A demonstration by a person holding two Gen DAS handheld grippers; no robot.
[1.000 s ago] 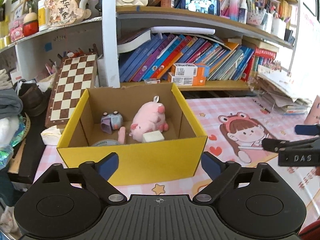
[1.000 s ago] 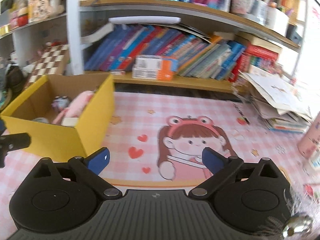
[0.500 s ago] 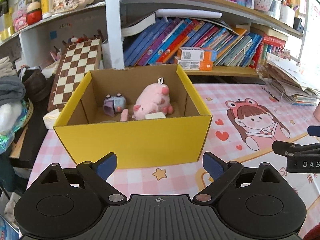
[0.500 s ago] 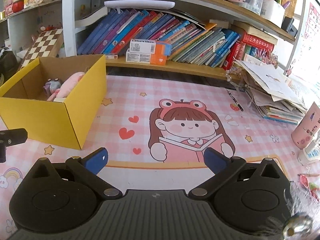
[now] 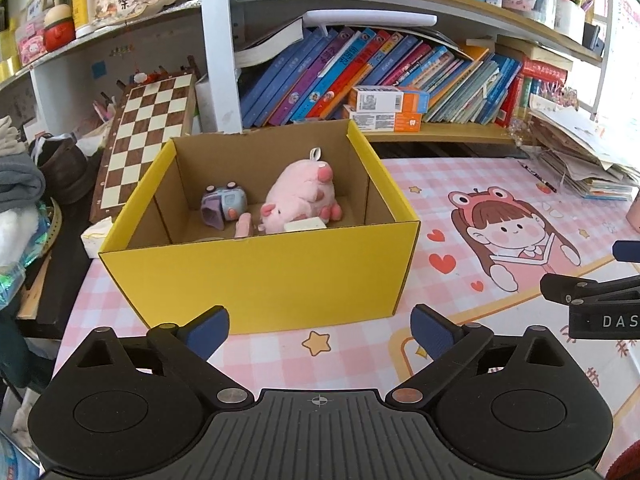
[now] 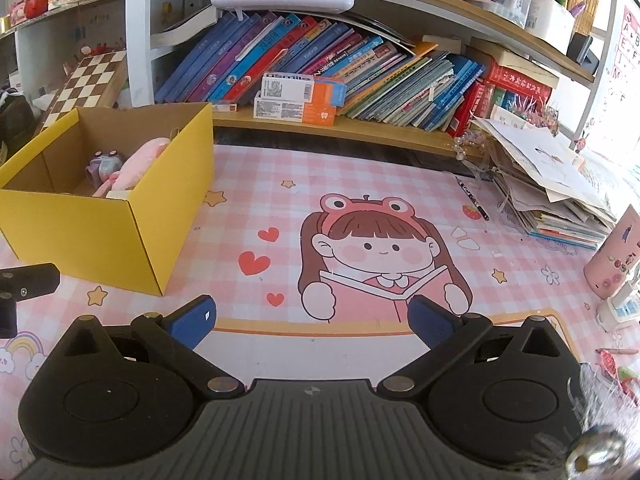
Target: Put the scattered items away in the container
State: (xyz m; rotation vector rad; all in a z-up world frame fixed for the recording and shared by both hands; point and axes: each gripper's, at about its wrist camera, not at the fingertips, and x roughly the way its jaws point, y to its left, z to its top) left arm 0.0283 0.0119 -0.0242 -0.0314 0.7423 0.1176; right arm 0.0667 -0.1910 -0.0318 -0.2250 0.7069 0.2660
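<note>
Ahead of my left gripper, jaws just widened and empty, sits the yellow cardboard box holding a pink plush pig and, apparently, small toys; my right gripper is likewise released.

One yellow box holds one pink plush, one purple toy and one white block; two orange cartons are stacked on the shelf, one chessboard leans left, and one pen lies on the mat.
</note>
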